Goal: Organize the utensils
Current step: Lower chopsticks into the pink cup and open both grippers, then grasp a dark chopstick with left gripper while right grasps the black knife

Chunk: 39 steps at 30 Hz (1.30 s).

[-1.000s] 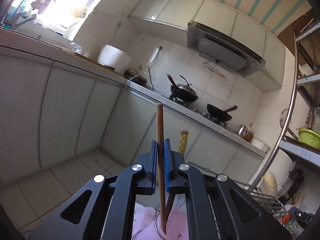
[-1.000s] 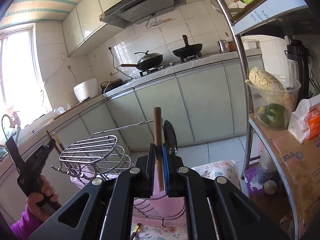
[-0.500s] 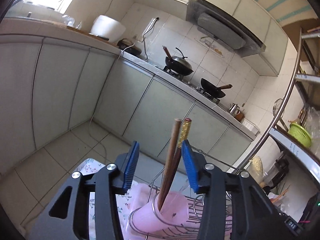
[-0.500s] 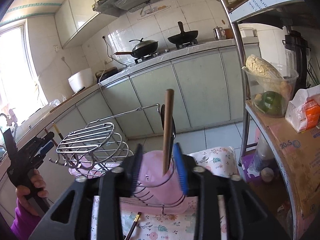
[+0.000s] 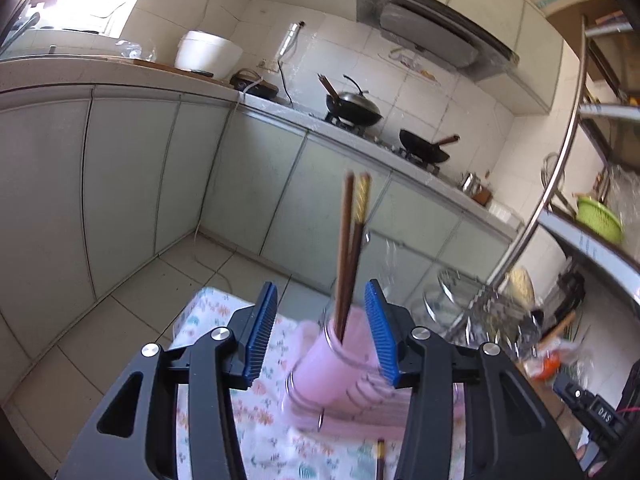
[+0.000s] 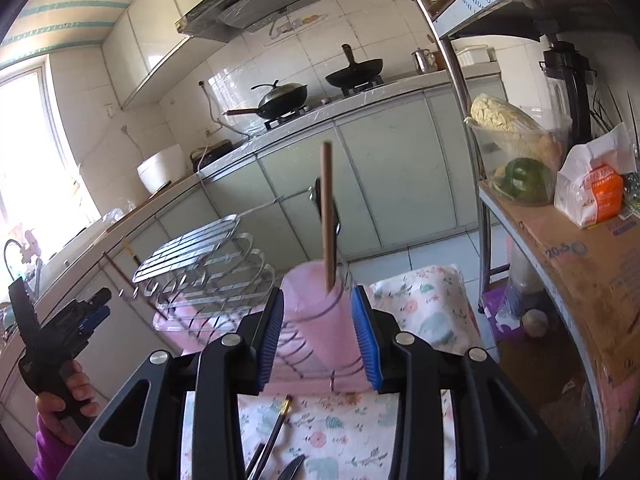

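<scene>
You are holding both hand-held grippers with their blue ribbed pads spread apart and nothing between them: the left hand-held gripper (image 5: 320, 332) is framing the pink holder (image 5: 340, 364) from one side, the right hand-held gripper (image 6: 318, 336) a second pink cup (image 6: 320, 312) from the other. Two brown chopsticks (image 5: 347, 256) are standing in the left cup, leaning together, one with a gold patterned top. A single wooden chopstick (image 6: 328, 216) is standing almost upright in the right cup, with a dark utensil (image 6: 320, 200) behind it.

More utensils are lying on the floral cloth (image 6: 424, 312) covering the counter: a dark chopstick with a gold band (image 6: 276, 432) and what looks like a knife tip (image 6: 294, 466).

These sticks are probably light, stiff and smooth, so they are likely to twist or slide in a loose pinch. You should be taking the next one near its middle, square across the pads. The wire rack (image 6: 200, 256) is rigid chromed steel; the cups look like thin plastic and may tip.
</scene>
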Tool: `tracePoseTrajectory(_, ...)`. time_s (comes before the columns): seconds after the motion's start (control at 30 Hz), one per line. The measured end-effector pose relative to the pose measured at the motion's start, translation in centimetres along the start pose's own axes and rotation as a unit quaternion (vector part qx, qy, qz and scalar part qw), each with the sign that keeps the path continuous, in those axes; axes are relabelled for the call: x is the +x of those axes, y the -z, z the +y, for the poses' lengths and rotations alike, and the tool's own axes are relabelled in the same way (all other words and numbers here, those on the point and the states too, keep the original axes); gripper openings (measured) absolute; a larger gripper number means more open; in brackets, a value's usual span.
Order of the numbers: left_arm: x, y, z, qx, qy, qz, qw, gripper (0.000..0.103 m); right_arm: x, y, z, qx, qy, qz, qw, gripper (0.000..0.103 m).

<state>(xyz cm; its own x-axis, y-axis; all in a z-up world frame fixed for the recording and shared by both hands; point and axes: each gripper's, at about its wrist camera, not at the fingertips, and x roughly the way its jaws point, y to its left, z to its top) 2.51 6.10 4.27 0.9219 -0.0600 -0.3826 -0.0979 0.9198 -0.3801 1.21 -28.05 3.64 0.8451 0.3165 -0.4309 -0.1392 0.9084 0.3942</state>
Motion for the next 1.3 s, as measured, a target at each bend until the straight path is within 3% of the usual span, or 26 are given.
tracePoseTrajectory(0.43,-1.9,5.9,-1.2,0.037,-0.005,0.058,0.9976,0.046,0.0,3.5,1.2,-0.012,-0.042,0.007,0.999,0.035)
tracePoseTrajectory(0.67,-1.4,6.8,-1.0,0.029,-0.006,0.072,0.9969,0.046,2.0,4.9,1.7,-0.022,-0.063,0.065,0.996,0.035)
tracePoseTrajectory(1.03,-0.6,8.1,-0.9,0.038,-0.002,0.09,0.9952,0.046,4.8,6.6,2.1,-0.029,-0.001,0.14,0.99,0.036)
tracePoseTrajectory(1.3,-1.4,8.6,-1.1,0.054,-0.006,0.094,0.9941,0.046,3.5,6.4,2.3,-0.052,-0.022,0.09,0.994,0.036)
